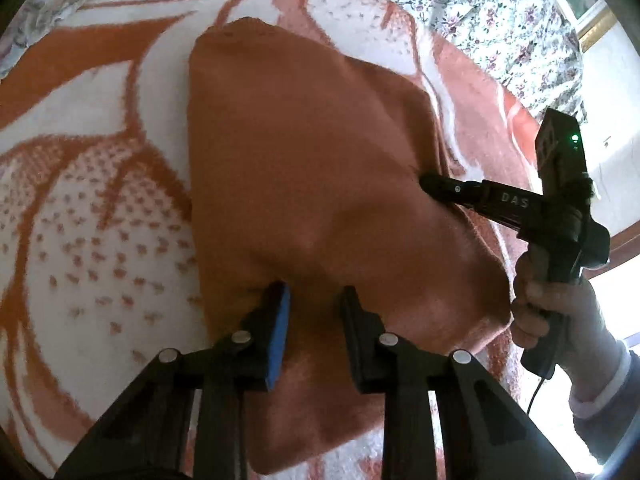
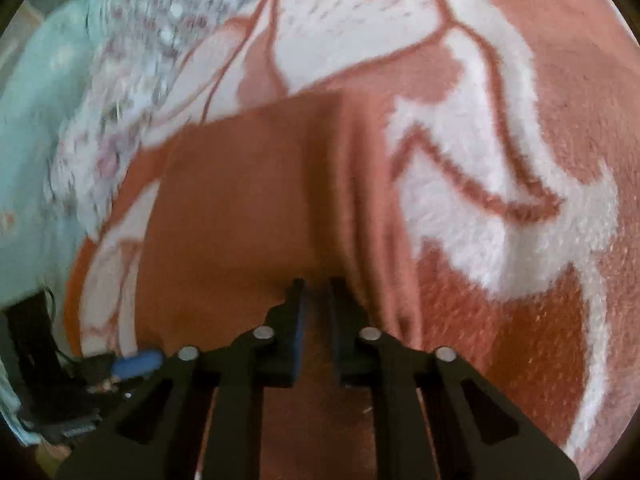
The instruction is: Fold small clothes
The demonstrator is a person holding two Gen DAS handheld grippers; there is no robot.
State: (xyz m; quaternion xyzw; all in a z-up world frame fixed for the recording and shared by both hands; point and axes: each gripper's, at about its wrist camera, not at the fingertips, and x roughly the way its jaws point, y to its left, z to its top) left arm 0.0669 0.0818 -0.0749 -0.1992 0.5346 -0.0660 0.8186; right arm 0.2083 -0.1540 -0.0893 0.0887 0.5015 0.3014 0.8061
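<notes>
An orange-brown garment [image 1: 312,168] lies partly lifted on an orange and white patterned blanket [image 1: 80,216]. My left gripper [image 1: 316,292] has its jaws apart with the garment's near edge bunched between and behind them; I cannot tell whether they pinch it. My right gripper [image 1: 426,182] reaches in from the right and its tip is at the garment's right edge, pulling a fold up. In the right wrist view the right gripper [image 2: 318,284] has its jaws a narrow gap apart on the raised cloth [image 2: 248,200], which drapes from them.
A floral sheet [image 1: 500,20] lies beyond the blanket. A pale wall [image 1: 612,88] stands at the far right. A hand [image 1: 552,312] holds the right gripper's handle. The left gripper's body and blue pad [image 2: 136,362] show at the lower left of the right wrist view.
</notes>
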